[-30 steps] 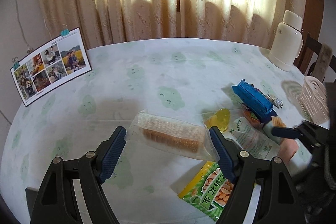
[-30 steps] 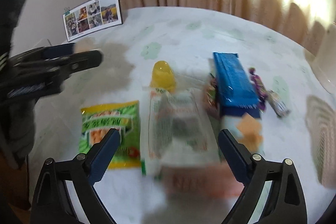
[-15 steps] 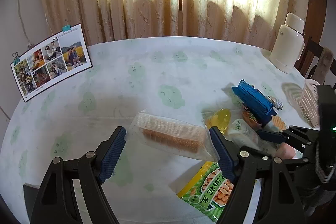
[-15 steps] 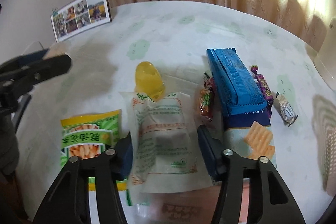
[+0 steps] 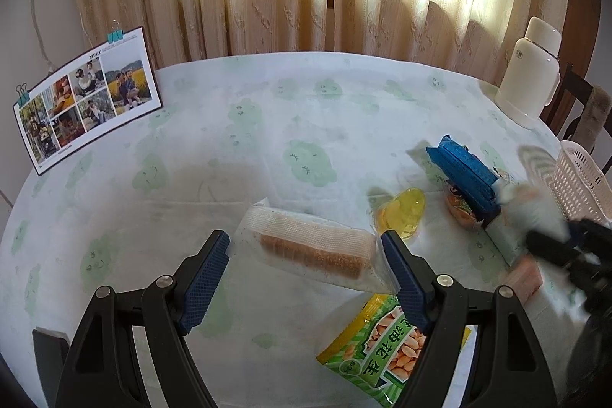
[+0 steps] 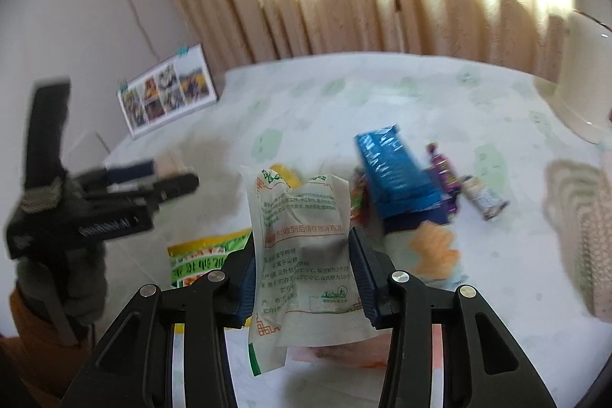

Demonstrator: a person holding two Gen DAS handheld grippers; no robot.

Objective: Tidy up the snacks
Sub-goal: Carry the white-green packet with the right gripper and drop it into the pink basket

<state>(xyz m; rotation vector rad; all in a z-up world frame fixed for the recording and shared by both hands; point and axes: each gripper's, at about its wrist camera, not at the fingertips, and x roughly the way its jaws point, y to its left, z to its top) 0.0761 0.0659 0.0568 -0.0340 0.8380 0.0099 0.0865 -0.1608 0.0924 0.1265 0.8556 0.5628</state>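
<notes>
The right gripper (image 6: 302,278) is clenched on the white printed plastic pouch (image 6: 302,247), seemingly lifting it clear for sorting; the left gripper (image 5: 306,270) hangs released.

Biscuit sleeve (image 5: 311,247) near table (image 5: 229,140) front edge; peanut bag (image 5: 386,350) at edge, right of it. Jelly cup (image 5: 401,213), cracker box (image 5: 463,174) further right. Basket (image 5: 581,182) at right edge; flask (image 5: 531,71) at far-right edge.

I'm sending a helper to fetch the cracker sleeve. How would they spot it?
Start at the round table with the green-patterned cloth. In front of the left gripper lies the cracker sleeve, left of the yellow jelly cup. It alone is clear plastic, showing a brown cracker row.
</notes>
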